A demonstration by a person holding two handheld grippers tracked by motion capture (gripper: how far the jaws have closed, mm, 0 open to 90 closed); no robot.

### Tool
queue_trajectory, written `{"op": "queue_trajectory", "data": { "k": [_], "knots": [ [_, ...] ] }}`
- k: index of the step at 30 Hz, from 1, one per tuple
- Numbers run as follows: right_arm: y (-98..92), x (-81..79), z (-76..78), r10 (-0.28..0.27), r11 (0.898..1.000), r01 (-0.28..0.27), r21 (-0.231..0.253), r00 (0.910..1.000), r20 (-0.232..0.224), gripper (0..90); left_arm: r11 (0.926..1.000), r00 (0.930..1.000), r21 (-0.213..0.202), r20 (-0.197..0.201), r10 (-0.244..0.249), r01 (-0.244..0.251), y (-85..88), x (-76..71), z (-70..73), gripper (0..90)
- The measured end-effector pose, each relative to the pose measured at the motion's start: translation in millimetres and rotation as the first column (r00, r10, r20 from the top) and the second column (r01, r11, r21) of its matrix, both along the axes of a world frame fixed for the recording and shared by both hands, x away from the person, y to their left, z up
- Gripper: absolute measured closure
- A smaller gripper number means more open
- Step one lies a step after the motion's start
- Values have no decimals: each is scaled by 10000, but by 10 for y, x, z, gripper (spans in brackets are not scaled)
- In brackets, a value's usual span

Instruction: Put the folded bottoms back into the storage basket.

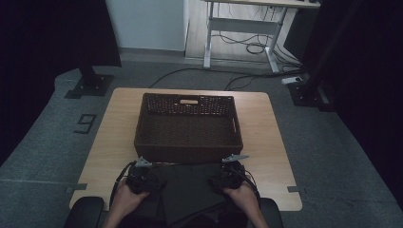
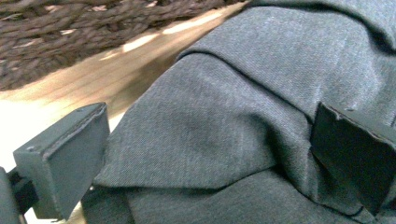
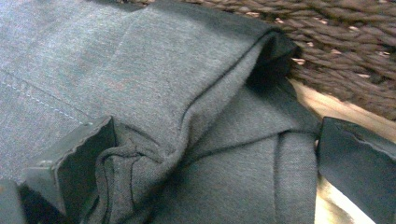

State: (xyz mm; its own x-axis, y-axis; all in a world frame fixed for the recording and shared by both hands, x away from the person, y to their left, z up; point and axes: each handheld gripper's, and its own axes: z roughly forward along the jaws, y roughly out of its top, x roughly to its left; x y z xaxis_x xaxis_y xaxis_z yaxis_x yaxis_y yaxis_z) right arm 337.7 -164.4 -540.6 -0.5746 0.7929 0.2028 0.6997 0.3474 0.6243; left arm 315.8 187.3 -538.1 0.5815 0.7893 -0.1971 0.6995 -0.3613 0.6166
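Observation:
A dark grey folded garment point(image 1: 190, 190) lies at the table's near edge, hanging partly over it, just in front of a brown wicker basket point(image 1: 142, 128). My left gripper point(image 1: 148, 179) sits at the garment's left side and my right gripper point(image 1: 219, 180) at its right side. In the left gripper view the gripper point(image 2: 208, 158) is open, jaws wide apart, with a folded corner of the garment point(image 2: 224, 107) between them. The right gripper point(image 3: 215, 163) is open too, with layered folds of the garment point(image 3: 187, 93) bunched against its left jaw. The basket's weave point(image 2: 70, 28) point(image 3: 350, 46) lies just beyond.
The basket is empty and takes up the middle of the light wooden table point(image 1: 114, 137). Around the table is grey carpet with a taped mark point(image 1: 84, 123), black stand bases point(image 1: 90, 85) and cables point(image 1: 247, 80). A white desk frame point(image 1: 242, 28) stands at the back.

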Motion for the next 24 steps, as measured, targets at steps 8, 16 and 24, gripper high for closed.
{"op": "queue_trajectory", "data": {
  "k": [8,16,24],
  "knots": [
    [36,-39,46,258,9997,-257,44,9995,-195,201,9995,9995,24,14,-326,326,-36,-53,15,49],
    [85,-34,85,684,9970,-652,421,9944,-807,487,9980,9981,161,-106,-603,604,-88,-69,56,219],
    [111,-80,96,776,9960,-747,484,9952,-589,604,9935,9935,-39,-24,-1136,1136,-121,-76,105,544]
  ]
}}
